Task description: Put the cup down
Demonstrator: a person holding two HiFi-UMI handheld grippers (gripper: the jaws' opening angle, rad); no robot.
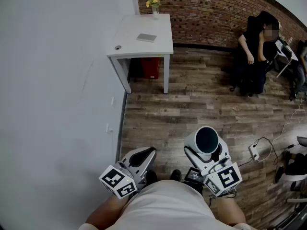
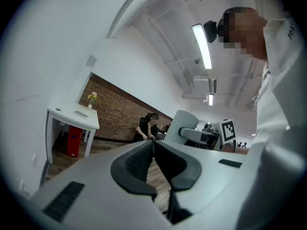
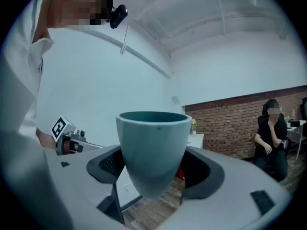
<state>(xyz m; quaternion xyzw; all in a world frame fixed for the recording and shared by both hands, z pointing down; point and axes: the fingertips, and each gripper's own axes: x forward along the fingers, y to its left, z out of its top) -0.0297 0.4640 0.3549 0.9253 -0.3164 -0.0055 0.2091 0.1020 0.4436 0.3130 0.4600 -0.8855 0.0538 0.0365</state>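
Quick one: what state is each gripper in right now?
Left gripper: closed, nothing between the jaws.
Right gripper: closed on the cup, held upright.

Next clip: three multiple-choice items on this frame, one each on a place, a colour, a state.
1. The red bin stands: A under the white table; B on it; C on open floor.
2. The cup is: A yellow; B teal; C red.
3. The left gripper's jaws are: A wide apart; B closed on the cup; C together, empty.
Key: 1 A, seen between the table legs; 2 B, plainly teal; 3 C, the jaws meet in its own view.
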